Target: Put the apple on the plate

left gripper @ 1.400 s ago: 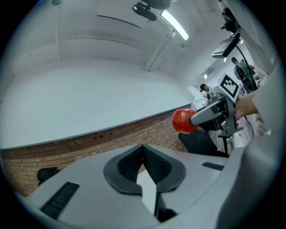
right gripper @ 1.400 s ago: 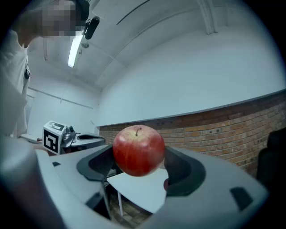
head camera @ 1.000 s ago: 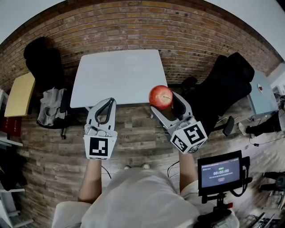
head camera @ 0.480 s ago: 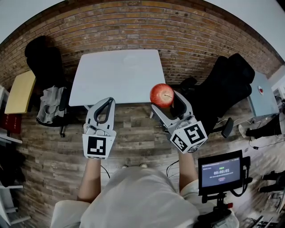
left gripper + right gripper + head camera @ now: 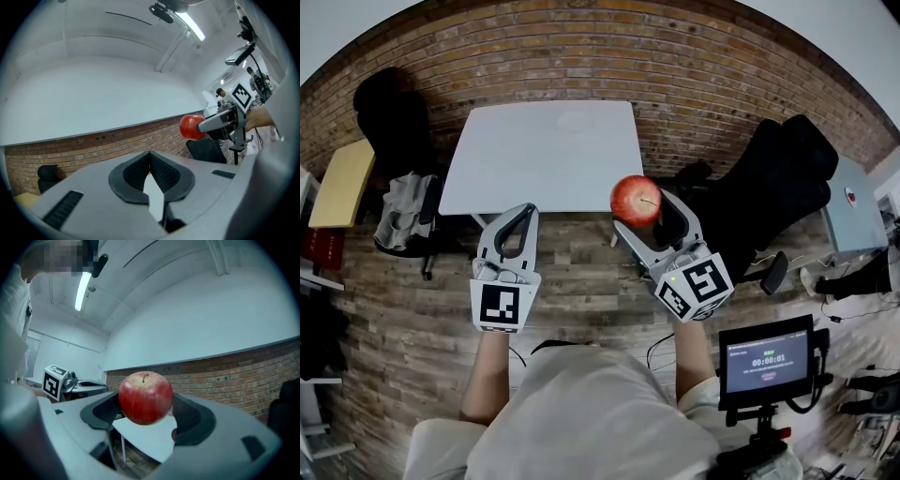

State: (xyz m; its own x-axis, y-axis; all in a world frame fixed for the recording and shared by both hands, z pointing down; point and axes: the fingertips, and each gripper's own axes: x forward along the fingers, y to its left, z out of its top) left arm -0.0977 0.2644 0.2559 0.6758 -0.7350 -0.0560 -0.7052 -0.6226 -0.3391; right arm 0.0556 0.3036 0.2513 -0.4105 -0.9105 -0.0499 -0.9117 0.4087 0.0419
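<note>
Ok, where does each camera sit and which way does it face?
Head view: on the head, steeply down at table and floor; arms, torso, left claw, right claw show.
Left gripper view: on left claw, along its shut jaws toward brick wall.
Right gripper view: on right claw, along jaws gripping apple.
All share the apple.

Left gripper point(image 5: 527, 210) and held apple point(image 5: 636, 200) slightly further left

The glossy red apple point(image 5: 636, 200) (stem upward, faint yellowish streaks) sits upright, clamped at its sides between the right gripper's point(image 5: 641, 214) jaw tips, in mid-air.
</note>
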